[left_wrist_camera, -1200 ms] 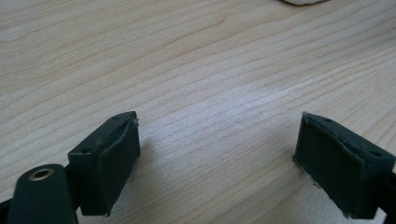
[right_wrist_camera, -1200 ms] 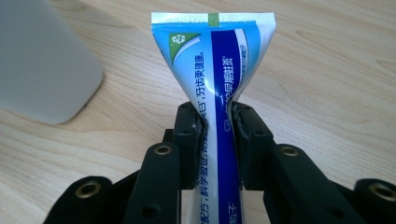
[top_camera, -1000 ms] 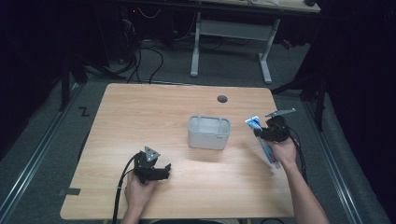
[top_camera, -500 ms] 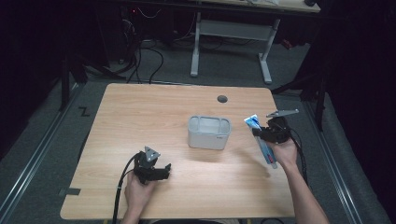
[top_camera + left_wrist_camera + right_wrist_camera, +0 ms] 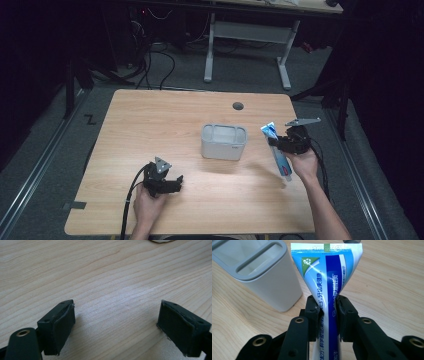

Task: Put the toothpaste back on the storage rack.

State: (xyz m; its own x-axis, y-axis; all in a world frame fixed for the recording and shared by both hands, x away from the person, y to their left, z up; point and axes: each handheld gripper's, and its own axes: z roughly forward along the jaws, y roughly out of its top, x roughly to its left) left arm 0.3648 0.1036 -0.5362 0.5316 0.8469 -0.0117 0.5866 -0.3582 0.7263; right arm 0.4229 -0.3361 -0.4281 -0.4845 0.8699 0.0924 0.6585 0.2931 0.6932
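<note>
High view gives me the wooden table [image 5: 150,130] first, with the grey slotted holder [image 5: 224,141] standing upright near its middle. At the right edge I have the toothpaste tube [image 5: 278,150] held off the surface just beside the holder, not touching it; its long axis runs from the flat crimped end, up and toward the far side, down to the cap end near my right hand [image 5: 304,162]. In the right gripper view the right gripper [image 5: 328,312] has its jaws clamped on the tube's blue-and-white middle, crimp pointing away from the camera. My left gripper [image 5: 116,322] sits low over bare wood near the table's front left, jaws spread wide with nothing between them.
</note>
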